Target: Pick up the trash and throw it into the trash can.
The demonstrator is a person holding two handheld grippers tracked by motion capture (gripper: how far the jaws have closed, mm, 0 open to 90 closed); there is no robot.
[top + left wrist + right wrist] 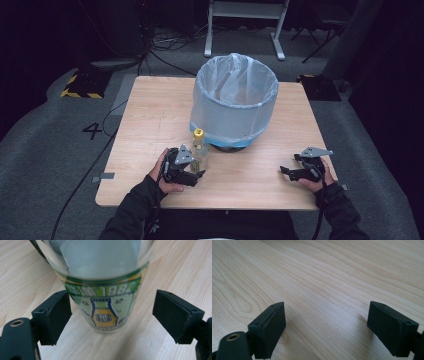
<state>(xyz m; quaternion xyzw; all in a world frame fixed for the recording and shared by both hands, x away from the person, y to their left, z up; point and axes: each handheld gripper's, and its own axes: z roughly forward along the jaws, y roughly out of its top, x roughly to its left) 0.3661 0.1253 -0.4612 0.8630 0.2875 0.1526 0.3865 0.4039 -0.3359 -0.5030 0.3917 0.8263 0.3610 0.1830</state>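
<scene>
Pale wooden surface carries a lined bin and yellow-capped bottle. Left gripper, released, brackets the bottle without touching. Right gripper rests released, well apart.

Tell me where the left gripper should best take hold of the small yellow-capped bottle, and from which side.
Grip the bottle across its labelled lower body, coming in level from the person's side. It stands upright on the table, and the left gripper already has its open jaws either side of the label, not touching. The round body probably suits a squeeze there better than the narrow neck.
</scene>
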